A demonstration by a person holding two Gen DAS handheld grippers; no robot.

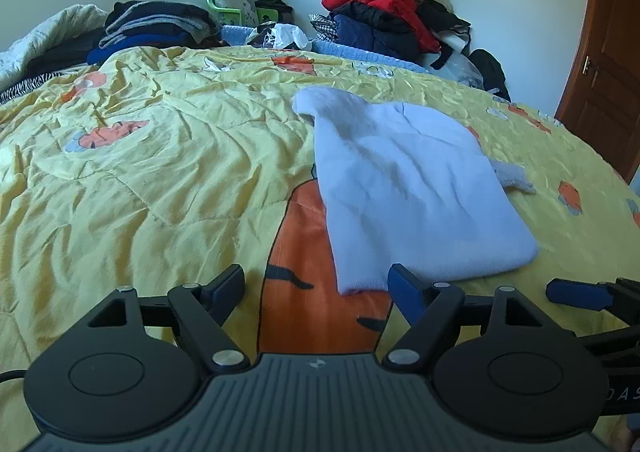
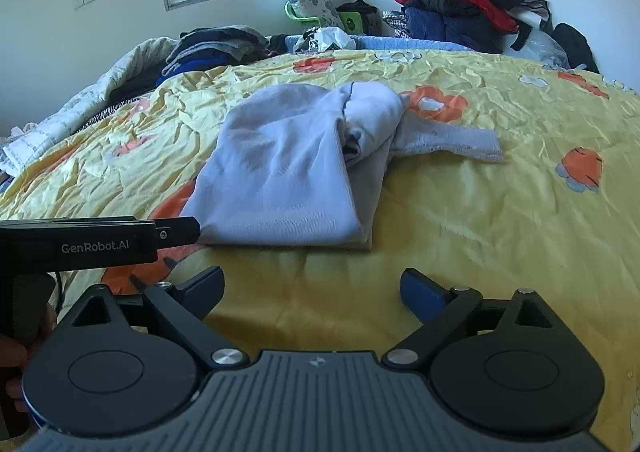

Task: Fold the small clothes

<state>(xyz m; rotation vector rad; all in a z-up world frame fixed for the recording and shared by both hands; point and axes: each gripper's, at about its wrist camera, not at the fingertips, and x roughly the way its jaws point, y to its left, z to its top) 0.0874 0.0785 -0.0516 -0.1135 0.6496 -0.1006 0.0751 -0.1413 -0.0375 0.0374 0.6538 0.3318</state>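
A pale blue small garment (image 1: 420, 188) lies folded on the yellow quilt (image 1: 160, 172). In the right wrist view the garment (image 2: 288, 172) shows one sleeve (image 2: 460, 140) sticking out to the right from under the folded part. My left gripper (image 1: 316, 280) is open at the garment's near-left corner, and that corner shows between the spread fingers with no pad pressing on it. The right gripper (image 2: 312, 284) is open over bare quilt, just short of the garment's near edge. The left gripper (image 2: 184, 229) reaches in from the left there, its tip at the garment's corner.
A heap of red, navy and black clothes (image 1: 392, 16) sits at the back right. A stack of dark folded clothes (image 1: 160, 24) lies at the back left beside a rumpled white quilt (image 1: 48, 36). A brown door (image 1: 604, 52) stands at the right. A hand (image 2: 12, 352) holds the left gripper.
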